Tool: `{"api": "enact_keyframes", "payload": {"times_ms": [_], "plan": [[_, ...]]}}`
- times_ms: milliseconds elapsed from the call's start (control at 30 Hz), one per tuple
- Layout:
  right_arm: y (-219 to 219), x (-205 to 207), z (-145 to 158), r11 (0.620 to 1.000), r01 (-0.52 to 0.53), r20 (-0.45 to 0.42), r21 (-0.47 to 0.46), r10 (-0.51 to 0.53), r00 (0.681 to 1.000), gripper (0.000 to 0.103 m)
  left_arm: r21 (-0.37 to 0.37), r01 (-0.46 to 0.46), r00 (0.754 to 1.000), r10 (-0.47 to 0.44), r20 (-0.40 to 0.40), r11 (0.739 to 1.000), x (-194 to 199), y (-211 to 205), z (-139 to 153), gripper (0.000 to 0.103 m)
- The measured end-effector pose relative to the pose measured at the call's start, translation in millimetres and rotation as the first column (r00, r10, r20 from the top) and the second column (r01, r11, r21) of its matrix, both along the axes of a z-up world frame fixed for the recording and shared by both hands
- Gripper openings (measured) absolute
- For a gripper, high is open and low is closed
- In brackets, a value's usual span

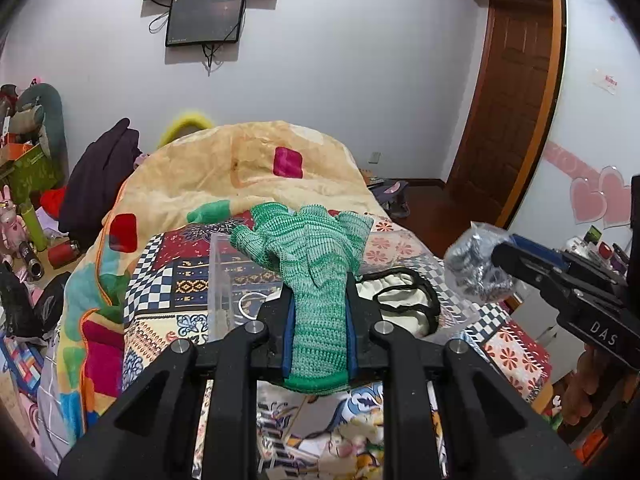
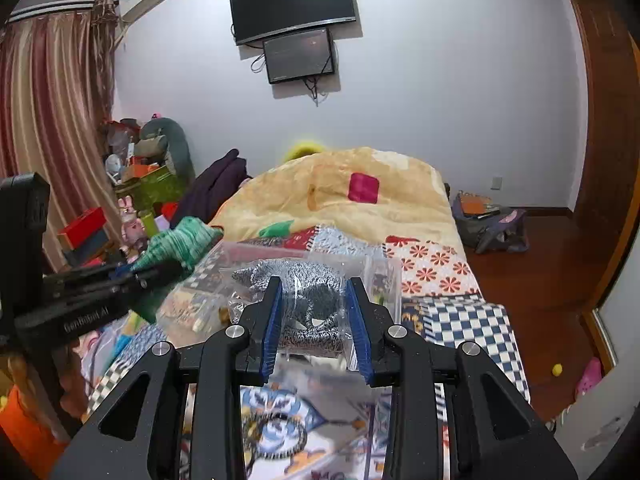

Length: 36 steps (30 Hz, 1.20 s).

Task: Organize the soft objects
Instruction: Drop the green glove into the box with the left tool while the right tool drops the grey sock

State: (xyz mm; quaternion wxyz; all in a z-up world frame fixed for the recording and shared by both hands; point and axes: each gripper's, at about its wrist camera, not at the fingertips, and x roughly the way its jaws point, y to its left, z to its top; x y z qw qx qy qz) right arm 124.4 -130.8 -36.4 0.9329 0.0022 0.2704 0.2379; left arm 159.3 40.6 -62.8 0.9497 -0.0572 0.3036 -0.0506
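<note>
My left gripper (image 1: 319, 280) is shut on a green knitted glove (image 1: 308, 248) and holds it above the bed; its fingers droop forward. It also shows in the right wrist view (image 2: 180, 244). My right gripper (image 2: 314, 284) is shut on a clear plastic bag of grey-and-white knitted fabric (image 2: 304, 300), also seen at the right of the left wrist view (image 1: 476, 264). A clear plastic box (image 1: 224, 280) sits on the bed below both grippers, with a white cloth with black trim (image 1: 404, 300) in it.
A patchwork bedspread (image 2: 464, 316) and a yellow blanket (image 1: 240, 176) cover the bed. Toys and boxes (image 2: 136, 200) are piled at the left. A bag (image 2: 488, 228) lies on the wooden floor at the right. Two screens (image 2: 296, 20) hang on the far wall.
</note>
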Motion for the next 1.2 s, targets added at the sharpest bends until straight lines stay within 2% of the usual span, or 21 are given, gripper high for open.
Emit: {"api": "enact_keyframes", "payload": {"times_ms": [200, 400, 567, 667, 767, 833, 900, 1100, 1200], "plan": [[13.8, 18.2, -13.5, 1.000, -0.004, -0.041, -0.021, 0.003, 0.999, 0.029, 0.014, -0.013, 0.998, 0.014, -0.060, 1.000, 24.9, -2.8, -21.6, 0.020], [23.8, 35.1, -40.8, 0.998, -0.013, -0.119, -0.054, 0.006, 0.993, 0.029, 0.036, -0.016, 0.990, 0.021, -0.139, 0.999, 45.1, -2.6, -47.2, 0.020], [29.5, 41.8, -57.8, 0.996, -0.018, -0.165, -0.085, 0.003, 0.986, 0.029, 0.056, -0.020, 0.986, 0.029, -0.165, 0.998, 51.0, -3.6, -58.3, 0.020], [32.9, 42.9, -61.7, 0.994, -0.019, -0.173, -0.108, 0.000, 0.985, 0.031, 0.049, -0.019, 0.984, 0.027, -0.174, 0.999, 53.1, -3.8, -59.8, 0.025], [35.3, 44.0, -63.5, 0.992, -0.017, -0.173, -0.129, -0.006, 0.985, 0.032, 0.044, -0.019, 0.983, 0.027, -0.181, 0.999, 52.6, -3.2, -59.4, 0.037], [35.1, 44.2, -63.8, 0.991, -0.023, -0.182, -0.130, -0.001, 0.983, 0.035, 0.043, -0.020, 0.983, 0.028, -0.179, 0.999, 50.0, -3.6, -57.4, 0.047], [33.6, 45.8, -64.2, 0.991, -0.021, -0.187, -0.129, -0.004, 0.982, 0.048, 0.040, -0.021, 0.985, 0.027, -0.170, 0.999, 45.8, -3.5, -53.9, 0.053], [26.5, 39.3, -55.7, 0.993, -0.015, -0.165, -0.116, -0.005, 0.986, 0.062, 0.032, -0.011, 0.992, 0.015, -0.125, 0.999, 30.4, -4.5, -36.0, 0.060], [20.7, 30.6, -45.0, 0.994, -0.005, -0.131, -0.105, -0.009, 0.991, 0.072, 0.035, -0.011, 0.996, 0.014, -0.090, 0.999, 18.8, -5.6, -25.1, 0.068]]}}
